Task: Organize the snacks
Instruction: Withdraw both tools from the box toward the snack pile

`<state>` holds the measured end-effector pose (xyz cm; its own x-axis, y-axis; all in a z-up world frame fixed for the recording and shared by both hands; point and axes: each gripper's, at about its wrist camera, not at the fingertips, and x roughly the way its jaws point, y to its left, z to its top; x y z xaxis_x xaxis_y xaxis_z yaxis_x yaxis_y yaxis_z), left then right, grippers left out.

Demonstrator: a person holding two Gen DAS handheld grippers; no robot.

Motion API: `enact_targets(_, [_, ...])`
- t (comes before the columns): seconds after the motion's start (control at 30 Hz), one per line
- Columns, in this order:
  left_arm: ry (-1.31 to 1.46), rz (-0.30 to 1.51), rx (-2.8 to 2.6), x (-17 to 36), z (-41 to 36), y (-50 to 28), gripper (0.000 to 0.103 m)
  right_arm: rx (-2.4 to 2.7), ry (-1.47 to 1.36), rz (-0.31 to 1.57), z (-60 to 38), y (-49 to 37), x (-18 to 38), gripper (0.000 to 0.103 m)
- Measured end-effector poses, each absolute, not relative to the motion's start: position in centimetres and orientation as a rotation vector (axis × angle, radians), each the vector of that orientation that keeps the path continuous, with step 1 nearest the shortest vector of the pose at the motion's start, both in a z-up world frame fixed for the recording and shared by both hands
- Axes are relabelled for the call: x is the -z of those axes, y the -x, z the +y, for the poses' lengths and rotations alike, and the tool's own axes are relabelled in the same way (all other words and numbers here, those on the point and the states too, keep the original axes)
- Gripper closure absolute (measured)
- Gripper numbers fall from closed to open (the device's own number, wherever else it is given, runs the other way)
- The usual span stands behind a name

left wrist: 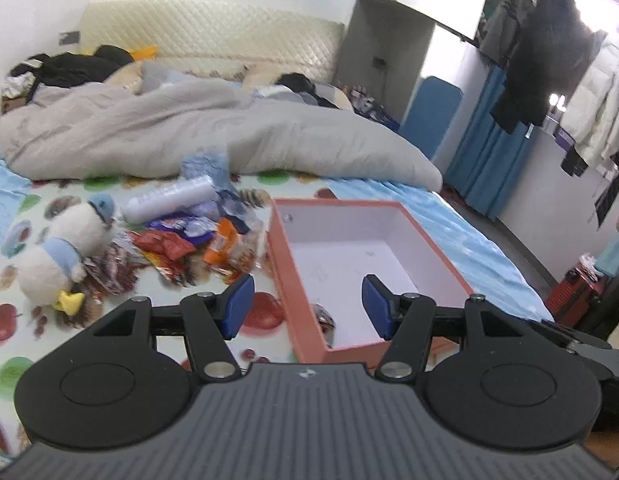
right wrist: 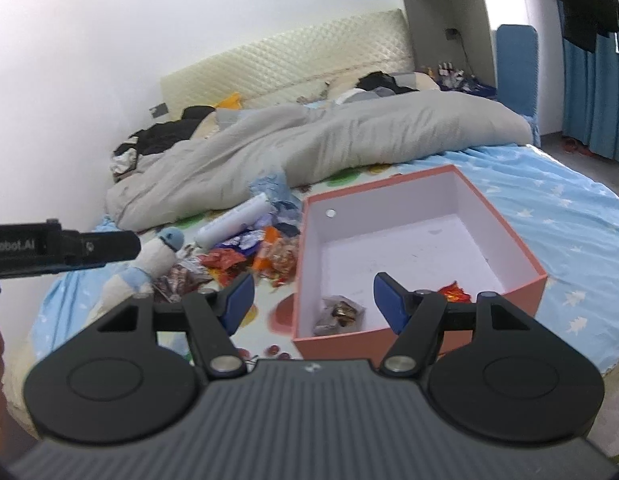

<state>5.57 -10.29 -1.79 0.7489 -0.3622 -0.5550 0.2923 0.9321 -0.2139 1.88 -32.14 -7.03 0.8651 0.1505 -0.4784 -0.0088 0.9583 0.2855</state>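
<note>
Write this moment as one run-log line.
left gripper: open, empty | right gripper: open, empty | pink cardboard box: two snack packets inside | loose snack pile: on bed

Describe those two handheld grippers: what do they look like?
Both match. The left gripper and right gripper each have a ribbed grey body, two round black discs, black linkage arms with silver pivots, and blue pads. The right view shows white lettering on the left one's black side.

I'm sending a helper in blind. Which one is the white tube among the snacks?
On the bed, find the open pink box. Left of it lies the snack pile; the white tube rests at its far edge, the only long pale cylinder among crumpled coloured wrappers.
</note>
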Motion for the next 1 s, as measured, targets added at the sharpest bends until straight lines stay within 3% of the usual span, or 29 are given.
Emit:
enact_targets(0.47, [0.162, 0.647, 0.297, 2.6, -6.3, -1.9, 0.038, -0.205, -0.229, 0.528, -26.6, 0.7, 6.8, 0.035])
enact_targets(1.0, [0.269, 0.760, 0.173, 9.1, 0.5, -0.2, 0.038, -0.298, -0.202, 0.659, -21.6, 1.0, 10.4, 0.035])
